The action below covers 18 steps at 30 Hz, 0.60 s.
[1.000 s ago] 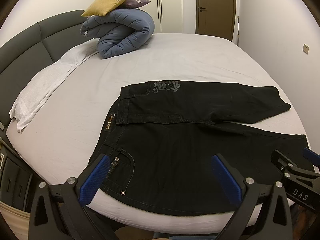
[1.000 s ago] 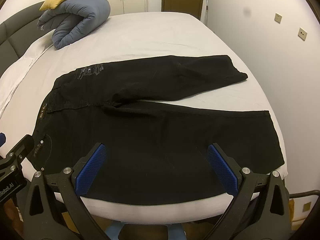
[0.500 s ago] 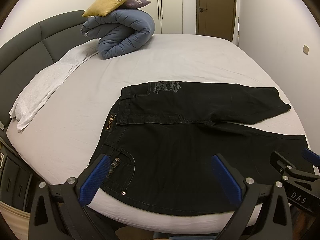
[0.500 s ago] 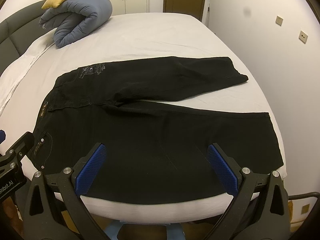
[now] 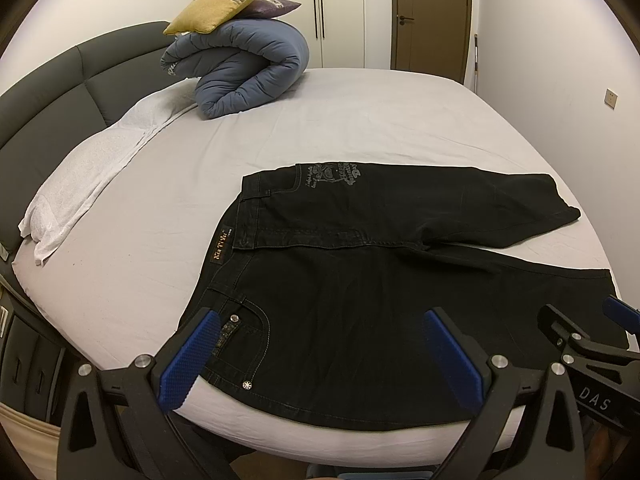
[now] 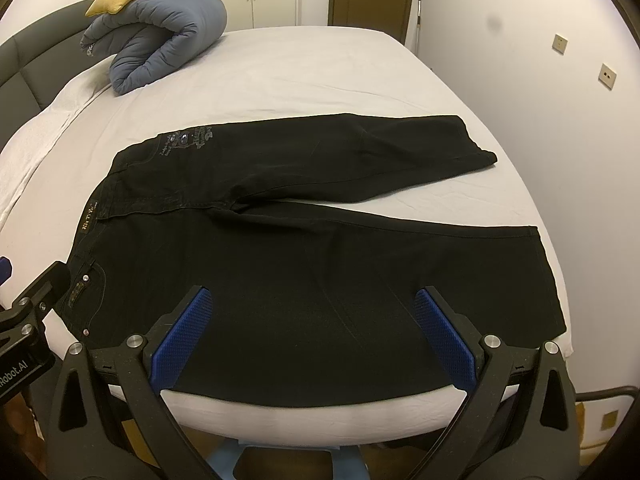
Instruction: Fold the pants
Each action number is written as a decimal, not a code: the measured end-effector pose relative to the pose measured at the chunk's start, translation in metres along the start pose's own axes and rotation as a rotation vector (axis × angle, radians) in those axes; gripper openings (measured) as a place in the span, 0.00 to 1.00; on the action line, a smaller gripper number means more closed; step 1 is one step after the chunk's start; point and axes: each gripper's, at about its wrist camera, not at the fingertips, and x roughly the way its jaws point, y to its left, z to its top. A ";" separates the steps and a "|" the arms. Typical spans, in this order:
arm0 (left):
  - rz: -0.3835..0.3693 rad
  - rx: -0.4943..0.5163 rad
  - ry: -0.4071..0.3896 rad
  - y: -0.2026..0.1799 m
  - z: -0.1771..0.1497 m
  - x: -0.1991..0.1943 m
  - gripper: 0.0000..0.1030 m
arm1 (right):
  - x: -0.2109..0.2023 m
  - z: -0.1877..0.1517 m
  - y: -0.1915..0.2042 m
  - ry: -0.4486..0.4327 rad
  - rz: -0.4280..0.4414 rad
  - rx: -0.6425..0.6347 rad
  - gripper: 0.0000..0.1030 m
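Black pants (image 5: 352, 280) lie flat on the bed, waistband to the left, legs spread to the right; they also show in the right wrist view (image 6: 304, 248). The far leg (image 6: 380, 160) angles away from the near leg (image 6: 440, 272). My left gripper (image 5: 320, 344) is open and empty, hovering over the near waist pocket area at the bed's front edge. My right gripper (image 6: 312, 320) is open and empty, over the near leg by the front edge. Each gripper shows at the side of the other's view.
A white-sheeted bed (image 5: 360, 128) carries a rolled blue duvet (image 5: 244, 68) with a yellow cushion (image 5: 220, 12) on top at the far left. A white pillow (image 5: 88, 176) lies along the dark headboard (image 5: 60, 80). A wall (image 6: 540, 80) stands close on the right.
Both views have shifted very slightly; the grippers stay open above the pants. The pants have not moved.
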 end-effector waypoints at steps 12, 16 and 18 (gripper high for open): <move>0.000 0.000 0.002 -0.004 0.004 -0.002 1.00 | 0.000 -0.002 0.002 0.001 0.002 0.000 1.00; 0.000 -0.001 0.001 -0.003 0.004 -0.002 1.00 | -0.001 -0.002 0.002 0.002 0.002 0.000 1.00; 0.000 -0.002 0.002 -0.004 0.004 -0.002 1.00 | 0.000 -0.003 0.002 0.003 0.002 -0.002 1.00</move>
